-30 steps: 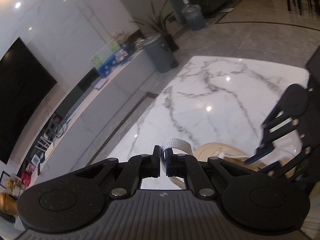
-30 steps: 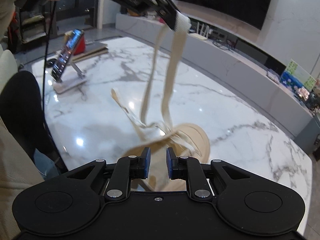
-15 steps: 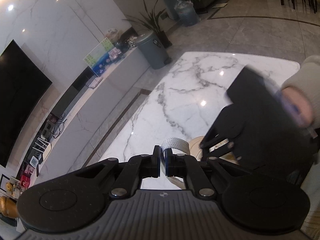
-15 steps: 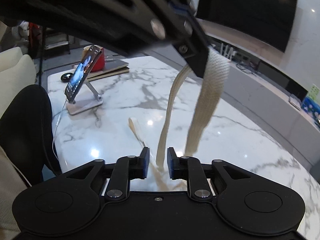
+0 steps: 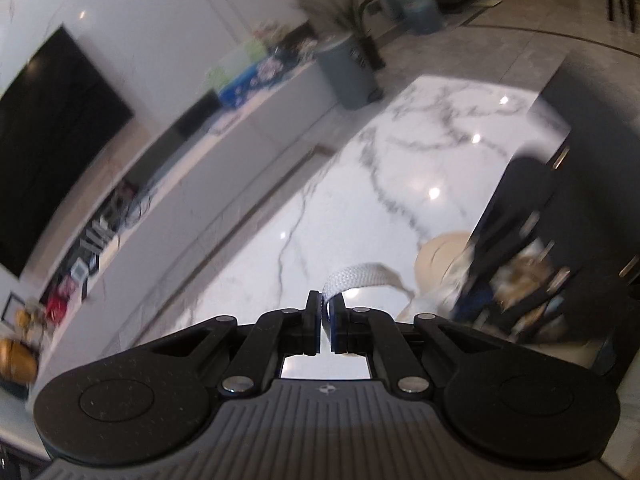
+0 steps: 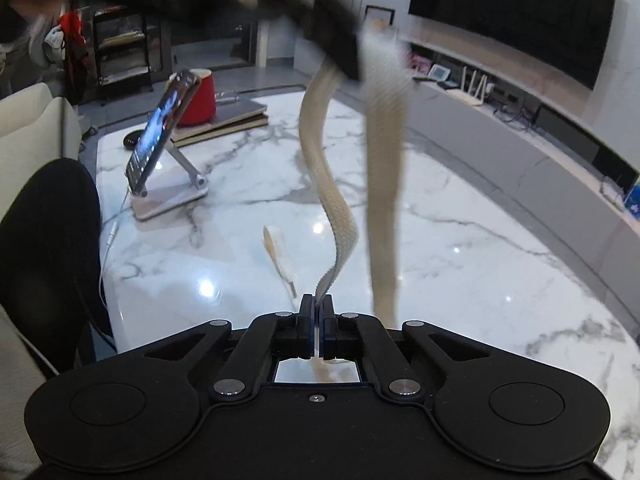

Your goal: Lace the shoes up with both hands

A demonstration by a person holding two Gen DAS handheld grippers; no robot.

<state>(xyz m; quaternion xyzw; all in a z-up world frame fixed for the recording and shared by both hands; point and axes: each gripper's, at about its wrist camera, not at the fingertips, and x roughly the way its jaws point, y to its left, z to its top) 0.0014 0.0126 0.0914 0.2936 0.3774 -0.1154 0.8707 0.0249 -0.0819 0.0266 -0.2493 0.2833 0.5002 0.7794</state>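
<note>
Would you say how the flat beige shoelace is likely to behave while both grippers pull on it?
Probably floppy: the shoelace hangs in a loose curve between the left gripper and right gripper. Its woven surface likely grips well. It looks light, so it may swing.

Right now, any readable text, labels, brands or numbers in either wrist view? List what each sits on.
None legible.
Phone screen on its stand: lit, content too small to read.
Colourful boxes on the long counter: printing blurred.
Small emblem on the left claw body: a mark, no letters.
Framed items under the TV: too small.
</note>
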